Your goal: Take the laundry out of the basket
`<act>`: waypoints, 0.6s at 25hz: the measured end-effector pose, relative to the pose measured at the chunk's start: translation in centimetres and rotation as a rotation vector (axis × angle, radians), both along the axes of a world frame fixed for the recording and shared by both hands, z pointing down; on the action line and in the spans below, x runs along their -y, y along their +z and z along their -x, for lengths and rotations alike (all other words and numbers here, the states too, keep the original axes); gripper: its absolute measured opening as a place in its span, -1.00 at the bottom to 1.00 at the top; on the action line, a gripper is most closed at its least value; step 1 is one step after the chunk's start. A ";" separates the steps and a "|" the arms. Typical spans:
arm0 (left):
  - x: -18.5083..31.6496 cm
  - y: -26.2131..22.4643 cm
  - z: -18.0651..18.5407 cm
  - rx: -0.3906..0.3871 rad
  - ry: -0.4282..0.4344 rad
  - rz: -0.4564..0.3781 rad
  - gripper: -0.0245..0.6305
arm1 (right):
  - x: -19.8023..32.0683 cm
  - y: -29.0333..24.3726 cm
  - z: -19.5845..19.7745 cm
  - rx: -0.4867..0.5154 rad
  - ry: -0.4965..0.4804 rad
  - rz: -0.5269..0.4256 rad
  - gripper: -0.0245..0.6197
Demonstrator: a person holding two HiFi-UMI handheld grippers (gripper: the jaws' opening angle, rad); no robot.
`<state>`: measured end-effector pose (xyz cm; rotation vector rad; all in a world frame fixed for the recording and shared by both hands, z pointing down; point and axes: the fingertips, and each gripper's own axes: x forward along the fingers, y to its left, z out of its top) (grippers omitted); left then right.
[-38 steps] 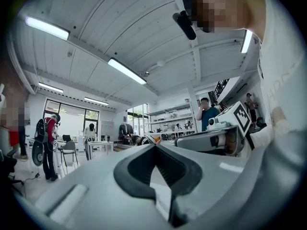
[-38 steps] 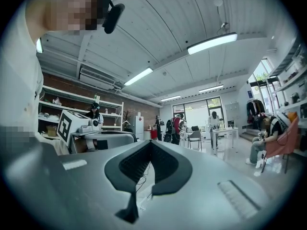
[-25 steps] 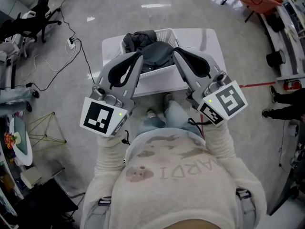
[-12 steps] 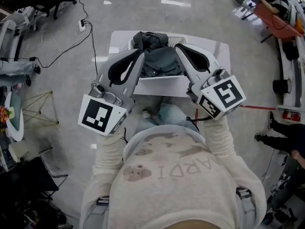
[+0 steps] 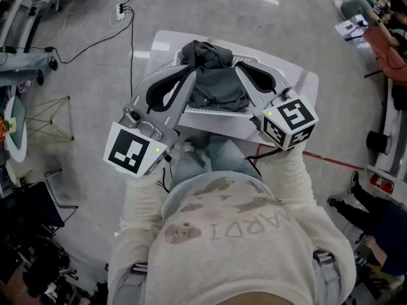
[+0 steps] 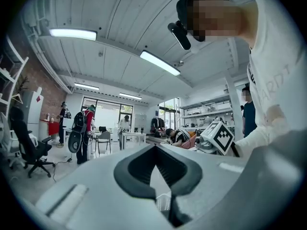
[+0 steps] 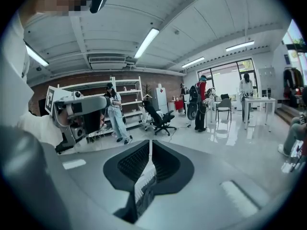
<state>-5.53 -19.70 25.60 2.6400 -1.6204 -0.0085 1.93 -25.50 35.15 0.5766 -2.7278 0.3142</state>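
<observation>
both grippers are pointing in over the near rim of the white basket (image 5: 216,110), which is sitting on the white table (image 5: 289,78) right in front of the person. the laundry (image 5: 213,81) is lying heaped inside it, dark grey cloth bulging above the rim and bunching highest toward the far side.

the left gripper (image 5: 190,73) is hovering at the heap's left edge with its jaws drawn together at the tips and nothing pinched between them. the right gripper (image 5: 240,69) is mirroring it at the right edge, tips also meeting and gripping nothing.

this load is looking soft, limp and fairly light. it will probably be sagging and trailing once lifted, and a loose end could be catching on the basket's lattice. the raised folds on top are looking like the place to bite, with a thick bunch of cloth taken rather than a thin edge.

plenty is staying out of sight, though. the head view is not showing whether either tip is touching the cloth or hanging just beside it. how many garments are in there, and how deep the pile is going, cannot be told. the gripper views are looking out across the room, giving only a sliver of basket lattice behind the closed tips.
</observation>
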 end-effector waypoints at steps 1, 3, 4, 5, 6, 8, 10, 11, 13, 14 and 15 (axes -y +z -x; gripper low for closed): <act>0.7 0.6 0.2 0.003 -0.007 0.012 -0.92 | 0.8 1.3 0.1 -0.023 -0.011 0.018 -0.76; 1.9 1.7 0.4 0.007 -0.018 0.036 -0.92 | 2.1 3.8 0.2 -0.070 -0.032 0.057 -0.67; 2.4 2.2 0.6 0.008 -0.022 0.048 -0.92 | 2.5 5.2 0.3 -0.093 -0.042 0.078 -0.64; 2.8 2.8 0.8 0.008 -0.027 0.059 -0.92 | 2.9 6.6 0.4 -0.116 -0.051 0.098 -0.60; 3.2 3.3 0.9 0.009 -0.030 0.069 -0.92 | 3.3 8.0 0.5 -0.140 -0.060 0.115 -0.56; 4.2 4.6 1.1 0.013 -0.033 0.088 -0.92 | 4.0 11.1 0.5 -0.192 -0.078 0.143 -0.52; 5.0 6.2 1.2 0.017 -0.030 0.105 -0.92 | 4.5 14.4 0.6 -0.241 -0.103 0.174 -0.46; 5.3 7.0 1.3 0.016 -0.029 0.117 -0.92 | 4.3 16.0 0.7 -0.266 -0.120 0.193 -0.41; 5.4 8.4 1.4 0.007 -0.027 0.143 -0.92 | 3.6 19.0 0.9 -0.317 -0.157 0.230 -0.33; 5.4 9.0 1.5 0.002 -0.025 0.155 -0.92 | 3.2 20.3 0.9 -0.341 -0.175 0.243 -0.30; 5.4 9.7 1.5 -0.003 -0.023 0.165 -0.92 | 2.8 21.6 1.0 -0.364 -0.191 0.254 -0.27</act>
